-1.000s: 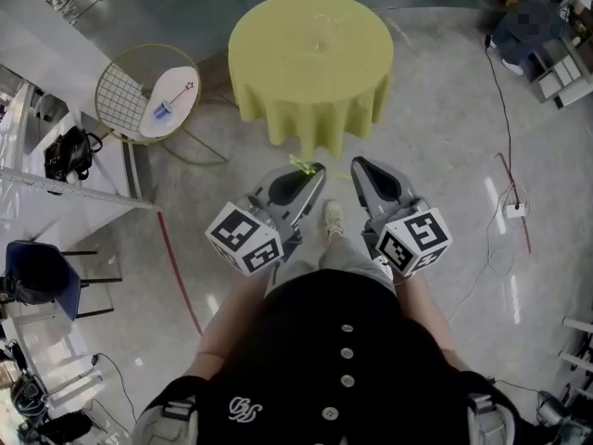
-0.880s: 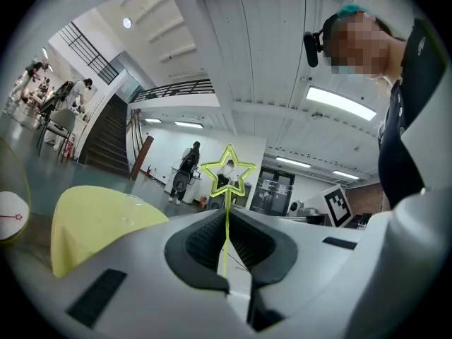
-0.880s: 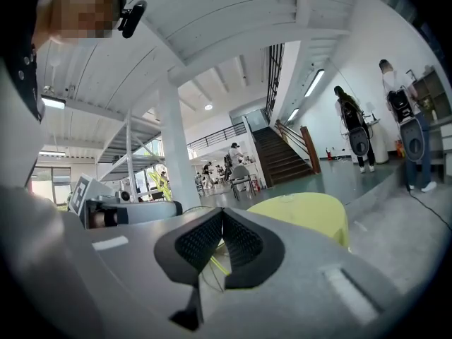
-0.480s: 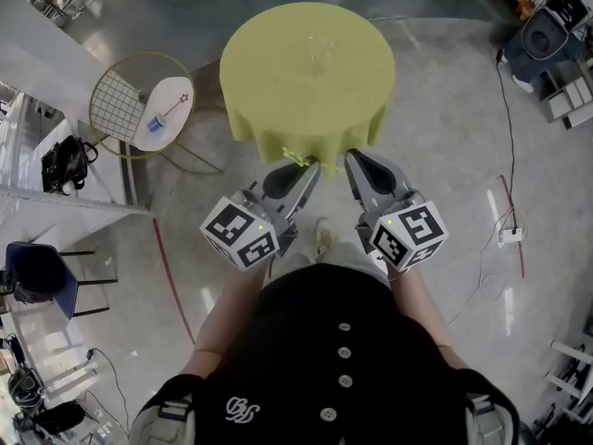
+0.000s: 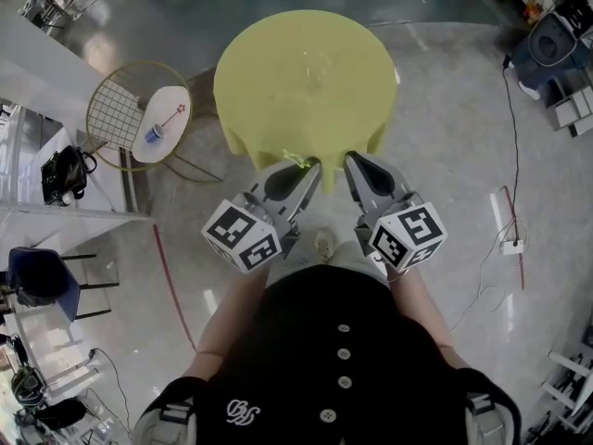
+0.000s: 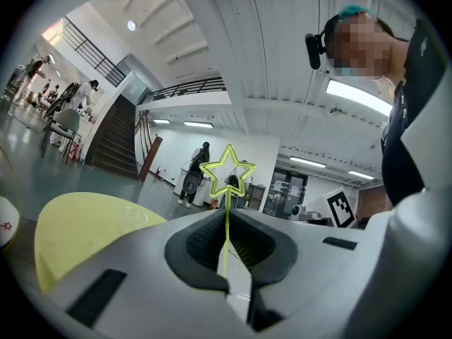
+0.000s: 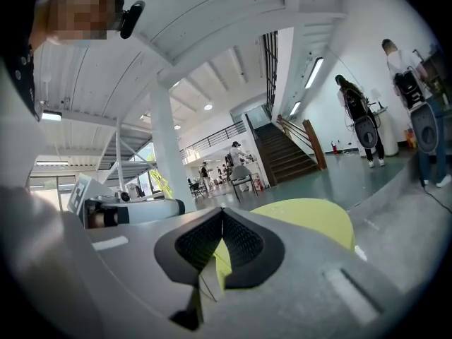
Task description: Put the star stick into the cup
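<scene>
star stick point(image 6: 227, 214) upright in closed left claw point(image 6: 229, 226), star above tips; right claw point(image 7: 222, 215) closed, empty

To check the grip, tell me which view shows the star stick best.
Left gripper view: the star stick sits pinched between the left gripper's shut fingers, star outline clear. The head view shows only a yellow-green speck at that gripper's tip; the right gripper view, a faint sliver at most.
</scene>
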`<state>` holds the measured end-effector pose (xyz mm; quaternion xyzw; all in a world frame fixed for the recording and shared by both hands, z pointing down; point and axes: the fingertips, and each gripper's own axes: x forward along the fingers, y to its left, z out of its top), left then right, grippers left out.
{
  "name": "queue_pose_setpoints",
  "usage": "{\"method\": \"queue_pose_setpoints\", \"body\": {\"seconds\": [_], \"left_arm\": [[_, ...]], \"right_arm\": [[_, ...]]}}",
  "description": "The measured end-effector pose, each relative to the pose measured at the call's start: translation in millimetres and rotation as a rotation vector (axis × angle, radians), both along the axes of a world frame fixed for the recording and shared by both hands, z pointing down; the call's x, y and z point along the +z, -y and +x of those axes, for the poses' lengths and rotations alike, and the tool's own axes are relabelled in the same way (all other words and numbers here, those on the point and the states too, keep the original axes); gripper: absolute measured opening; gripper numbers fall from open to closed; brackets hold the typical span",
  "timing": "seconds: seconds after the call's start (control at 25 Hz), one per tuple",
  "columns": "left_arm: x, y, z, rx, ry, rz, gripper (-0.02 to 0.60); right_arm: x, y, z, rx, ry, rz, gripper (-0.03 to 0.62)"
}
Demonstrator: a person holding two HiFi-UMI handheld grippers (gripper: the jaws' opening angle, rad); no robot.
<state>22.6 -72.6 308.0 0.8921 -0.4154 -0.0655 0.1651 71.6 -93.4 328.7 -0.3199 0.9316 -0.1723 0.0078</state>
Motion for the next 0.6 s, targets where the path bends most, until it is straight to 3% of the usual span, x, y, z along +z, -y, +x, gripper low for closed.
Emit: {"method": "queue_pose_setpoints", "body": {"seconds": [0.6], "left_arm": [[9,51,-25,-0.019,-0.03,-0.027,0.02]], "right_arm": [[22,36,-12,-0.004,-0.039,-0.062,0.003]]}}
